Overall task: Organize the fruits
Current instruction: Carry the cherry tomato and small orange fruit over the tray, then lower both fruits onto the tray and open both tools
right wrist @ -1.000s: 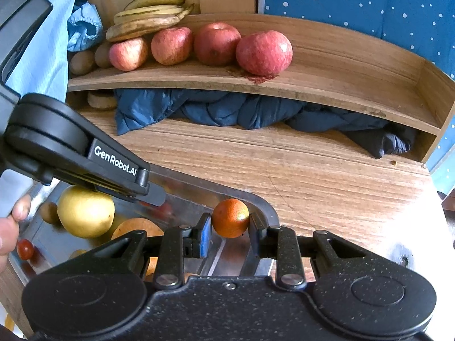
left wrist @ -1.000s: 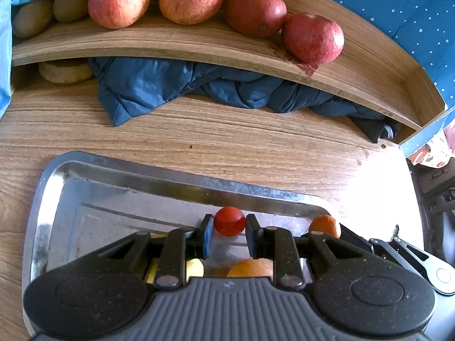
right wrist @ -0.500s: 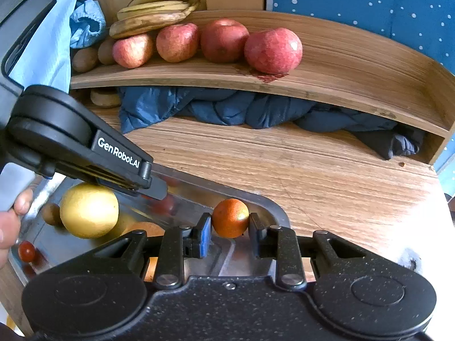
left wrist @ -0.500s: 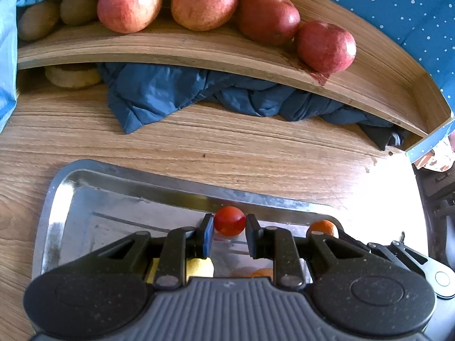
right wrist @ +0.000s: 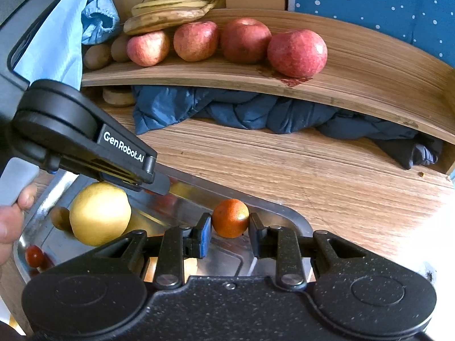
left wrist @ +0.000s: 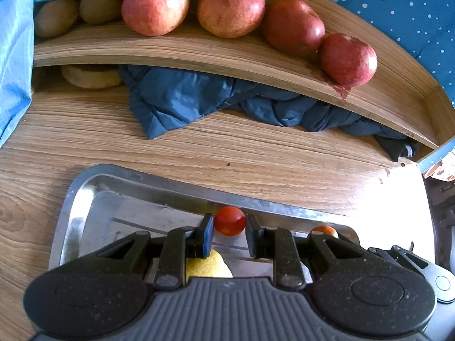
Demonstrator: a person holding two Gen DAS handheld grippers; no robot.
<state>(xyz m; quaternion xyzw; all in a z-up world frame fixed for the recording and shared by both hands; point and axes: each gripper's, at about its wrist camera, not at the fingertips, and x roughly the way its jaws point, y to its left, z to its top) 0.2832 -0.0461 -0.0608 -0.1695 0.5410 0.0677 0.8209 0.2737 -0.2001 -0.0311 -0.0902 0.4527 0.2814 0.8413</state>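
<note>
Left tongs (left wrist: 229, 237) clamp tomato (left wrist: 229, 224) | right tongs (right wrist: 230, 234) clamp orange (right wrist: 230, 217) | you've lifted both above tray (left wrist: 119, 182), shelf (left wrist: 199, 54) nearer.

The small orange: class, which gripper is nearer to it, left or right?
Right. The right gripper has the small orange between its fingers above the metal tray. The left gripper holds a cherry tomato, with the orange off to its right.

Red cherry tomato (left wrist: 229, 221), orange tangerine (right wrist: 230, 217), pale yellow pear (right wrist: 99, 213), four red-blushed apples (right wrist: 297, 52), yellow bananas (right wrist: 170, 8) with brown blotches, brown kiwis (right wrist: 96, 56), silver tray (left wrist: 85, 196), wood-grain brown desk (left wrist: 256, 156), dark blue cloth (left wrist: 176, 99), blue wall with white dots (right wrist: 369, 0), black gripper (right wrist: 230, 228) with blue pad
</note>
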